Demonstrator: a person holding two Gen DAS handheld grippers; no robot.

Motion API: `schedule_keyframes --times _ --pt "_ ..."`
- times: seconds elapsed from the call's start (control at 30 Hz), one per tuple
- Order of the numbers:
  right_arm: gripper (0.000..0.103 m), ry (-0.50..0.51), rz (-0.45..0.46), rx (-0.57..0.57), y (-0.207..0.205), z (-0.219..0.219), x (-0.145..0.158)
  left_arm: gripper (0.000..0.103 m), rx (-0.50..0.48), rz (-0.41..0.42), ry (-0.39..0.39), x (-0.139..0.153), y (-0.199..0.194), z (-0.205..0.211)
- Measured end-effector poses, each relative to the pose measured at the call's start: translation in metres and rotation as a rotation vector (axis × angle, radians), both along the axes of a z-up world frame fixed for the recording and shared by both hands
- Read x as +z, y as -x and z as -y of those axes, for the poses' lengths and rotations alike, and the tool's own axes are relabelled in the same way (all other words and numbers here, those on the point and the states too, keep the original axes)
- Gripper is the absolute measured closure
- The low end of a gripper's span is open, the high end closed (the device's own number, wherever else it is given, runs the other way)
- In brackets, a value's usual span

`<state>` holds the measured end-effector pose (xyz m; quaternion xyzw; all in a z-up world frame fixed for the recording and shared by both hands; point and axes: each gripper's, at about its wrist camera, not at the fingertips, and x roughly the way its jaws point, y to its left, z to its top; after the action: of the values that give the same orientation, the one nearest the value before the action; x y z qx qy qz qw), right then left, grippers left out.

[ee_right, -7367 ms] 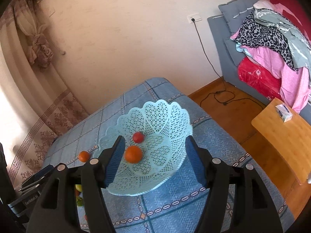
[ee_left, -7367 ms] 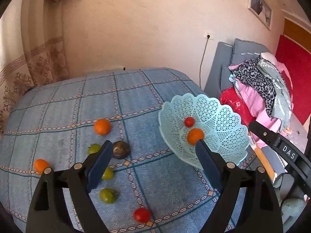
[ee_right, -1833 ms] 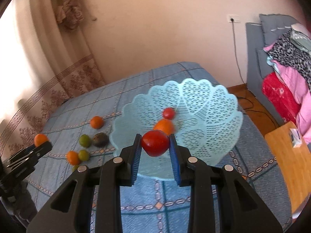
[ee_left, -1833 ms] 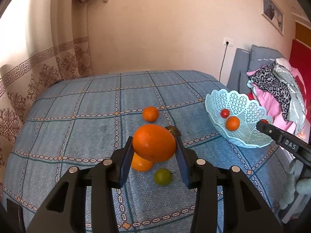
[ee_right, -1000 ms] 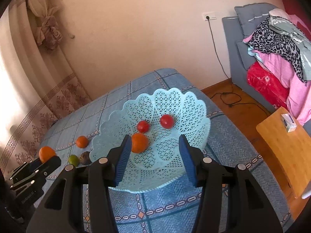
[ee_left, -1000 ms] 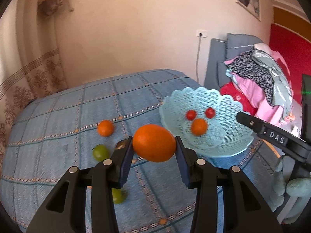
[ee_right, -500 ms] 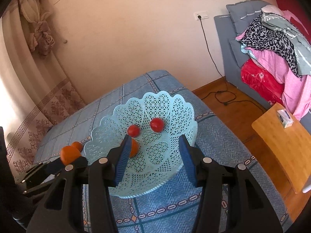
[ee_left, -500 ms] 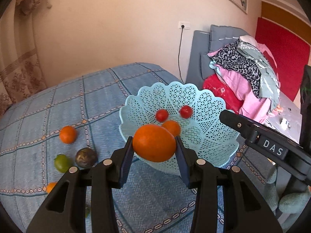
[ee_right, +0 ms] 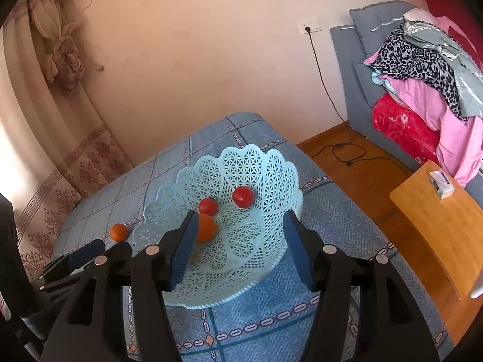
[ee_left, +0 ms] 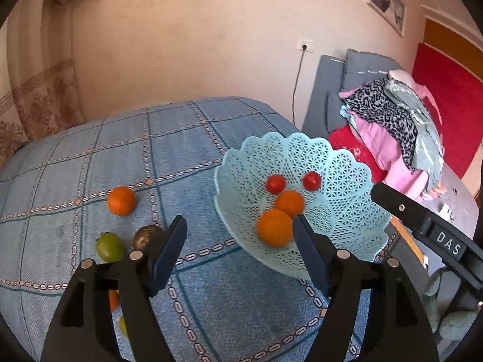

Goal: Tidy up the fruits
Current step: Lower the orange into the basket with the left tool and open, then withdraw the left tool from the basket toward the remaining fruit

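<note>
A light blue lattice basket (ee_left: 347,178) (ee_right: 265,166) stands on the blue checked table. It holds two oranges (ee_left: 274,227) (ee_left: 289,202) and two red tomatoes (ee_left: 275,183) (ee_left: 311,180). My left gripper (ee_left: 240,249) is open and empty at the basket's near left rim. My right gripper (ee_right: 238,247) is open and empty above the basket. On the cloth lie an orange (ee_left: 121,200) (ee_right: 119,232), a green fruit (ee_left: 109,246) and a brown fruit (ee_left: 146,236); more fruit shows partly behind the left finger.
The table edge drops off to the right of the basket onto a wooden floor (ee_right: 341,141). A wooden side table (ee_right: 434,226) and a sofa with piled clothes (ee_right: 422,69) stand at the right. A curtain (ee_right: 60,48) hangs at the left.
My left gripper has opened and the orange it held now lies in the basket. Earlier the right gripper dropped a tomato into the basket and has stayed open since.
</note>
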<state>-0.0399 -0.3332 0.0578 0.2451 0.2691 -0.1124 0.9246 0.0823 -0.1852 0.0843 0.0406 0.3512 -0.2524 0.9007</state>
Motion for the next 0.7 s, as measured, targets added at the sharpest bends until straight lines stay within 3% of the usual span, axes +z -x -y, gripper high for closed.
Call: schedule_keyframes --times 0.7 --pt "0.043 0.028 0.039 0.032 0.009 -0.017 0.013 0.025 0.134 0.036 0.027 0.016 0.002 -0.056"
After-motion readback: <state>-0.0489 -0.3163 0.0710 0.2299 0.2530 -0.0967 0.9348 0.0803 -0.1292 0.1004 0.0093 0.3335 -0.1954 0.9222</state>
